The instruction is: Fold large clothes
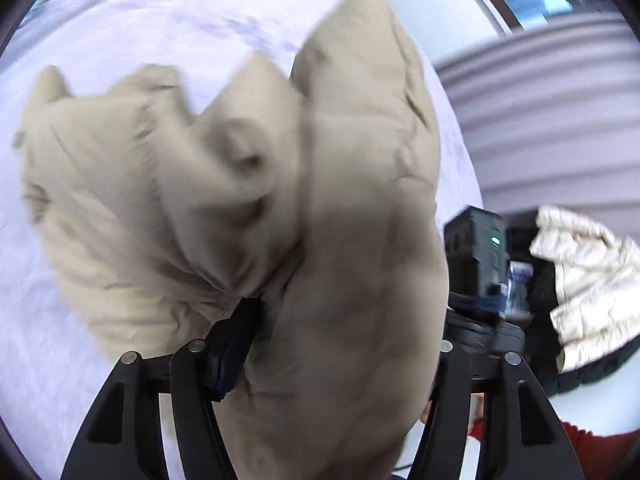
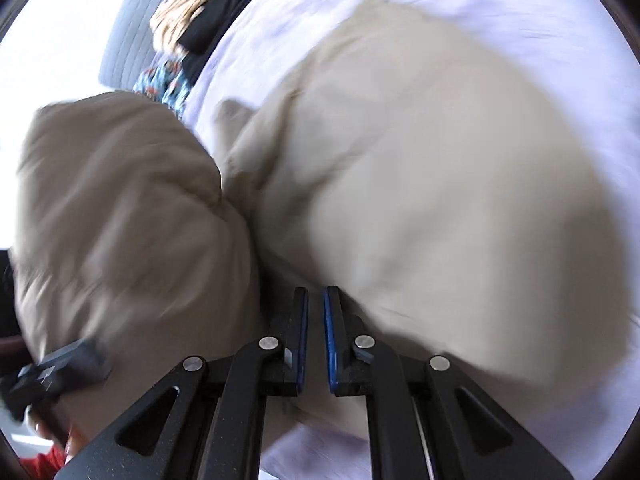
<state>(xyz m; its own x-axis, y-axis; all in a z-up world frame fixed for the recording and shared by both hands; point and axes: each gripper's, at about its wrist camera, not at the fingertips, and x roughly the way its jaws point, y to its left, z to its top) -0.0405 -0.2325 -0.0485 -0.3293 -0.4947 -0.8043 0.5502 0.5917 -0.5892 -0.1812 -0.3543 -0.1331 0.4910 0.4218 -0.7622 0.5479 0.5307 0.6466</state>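
Across the left wrist view: one beige padded garment (image 1: 248, 200), bunched and blurred, over a pale lilac sheet (image 1: 120, 32); left gripper (image 1: 340, 344) with jaws spread wide, a thick fold hanging between them against the one visible finger (image 1: 236, 340), grip not determinable; a cream puffer jacket (image 1: 588, 280) lies well apart at right. Across the right wrist view: same garment (image 2: 400, 184) spread on the sheet (image 2: 480, 12), one part lifted at left; right gripper (image 2: 316, 296) nearly closed, blue pads (image 2: 329, 336) bare.

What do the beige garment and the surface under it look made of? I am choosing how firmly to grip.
Beige garment: probably a padded, matte woven shell; it puffs in soft quilted bulges with fine creases. White surface: likely a cotton sheet, matte, with faint wrinkles, though blur leaves it uncertain.
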